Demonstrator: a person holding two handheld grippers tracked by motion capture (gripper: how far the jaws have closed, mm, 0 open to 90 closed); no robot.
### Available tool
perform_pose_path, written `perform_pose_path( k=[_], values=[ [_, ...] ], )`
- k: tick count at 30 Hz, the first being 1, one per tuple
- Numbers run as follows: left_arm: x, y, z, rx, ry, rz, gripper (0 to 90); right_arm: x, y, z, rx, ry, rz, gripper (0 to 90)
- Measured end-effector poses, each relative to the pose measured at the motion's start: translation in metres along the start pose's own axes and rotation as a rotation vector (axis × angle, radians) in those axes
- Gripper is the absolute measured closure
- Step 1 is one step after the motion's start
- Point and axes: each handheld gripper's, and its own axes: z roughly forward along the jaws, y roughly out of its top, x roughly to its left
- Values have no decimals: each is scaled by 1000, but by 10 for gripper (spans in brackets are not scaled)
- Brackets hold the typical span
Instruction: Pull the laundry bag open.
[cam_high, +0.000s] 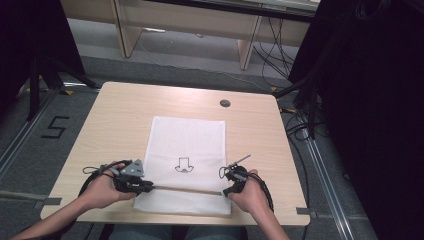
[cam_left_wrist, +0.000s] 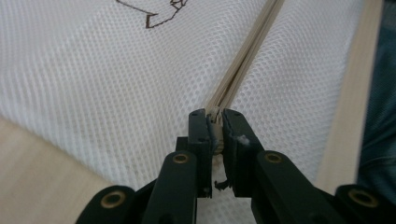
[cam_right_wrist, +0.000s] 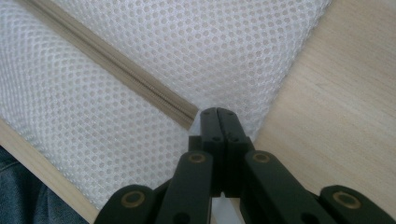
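A white mesh bag (cam_high: 185, 145) lies flat on the wooden table (cam_high: 125, 110), with a small dark line drawing (cam_high: 183, 165) near its middle. A beige zipper (cam_high: 187, 190) runs across its near end. My left gripper (cam_high: 150, 186) sits at the zipper's left end. In the left gripper view it (cam_left_wrist: 215, 114) is shut on a beige zipper pull, and the zipper (cam_left_wrist: 245, 60) runs away from the jaws. My right gripper (cam_high: 225, 191) is at the zipper's right end. In the right gripper view it (cam_right_wrist: 217, 112) is shut on the bag's mesh just past the zipper (cam_right_wrist: 116, 65).
A round cable hole (cam_high: 225, 103) sits in the table's far right part. Bare wood surrounds the bag on all sides. The table's near edge (cam_right_wrist: 42, 172) runs close behind both grippers. Dark equipment and cables (cam_high: 300, 100) stand on the floor to the right.
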Motion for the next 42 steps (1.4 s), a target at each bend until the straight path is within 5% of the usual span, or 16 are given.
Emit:
perform_pose_path(
  k=[2, 5, 6, 12, 13, 14, 15, 19, 26, 28, 29, 32, 34, 35, 37, 42],
  values=[
    [0, -3, -4, 18, 37, 37, 820, 1, 1, 0, 12, -6, 20, 900],
    [1, -10, -6, 36, 60, 28, 820, 1, 1, -1, 8, -6, 11, 900],
    [5, -12, -11, 79, 60, 54, 820, 2, 1, -1, 7, -5, 13, 900],
    [13, -30, -24, 101, 108, -3, 820, 0, 0, 0, 0, -3, 0, 900],
    [14, -34, -25, 95, 102, -26, 820, 1, 1, 0, 11, -5, 21, 900],
    [16, -34, -29, 150, 84, 15, 820, -1, 0, 1, 2, -6, -1, 900],
    [13, -35, -26, 105, 95, -26, 820, 0, 0, 0, 3, 0, 5, 900],
    [14, -35, -27, 156, 80, 19, 820, -1, 0, 1, -5, -12, -3, 900],
    [15, -35, -27, 149, 59, 25, 816, 0, -1, -1, -6, 2, -16, 900],
    [15, -35, -29, 123, 47, 9, 810, 1, -2, 0, -11, -2, -27, 900],
    [13, -35, -28, 57, 43, -42, 800, 1, -3, -1, -21, -9, -50, 900],
    [14, -34, -34, -68, 33, -69, 647, 4, -6, -2, -51, -16, -65, 834],
    [20, -30, -41, -174, 118, -39, 601, 5, -8, -3, -70, 5, -81, 761],
    [26, -27, -45, -249, 188, -91, 568, 7, -9, -4, -72, 11, -77, 758],
    [34, -27, -45, -282, 215, -177, 483, 12, -9, -7, -94, 13, -103, 739],
    [42, -33, -40, -258, 243, -212, 428, 20, -6, -10, -175, -2, -192, 660]
  ],
)
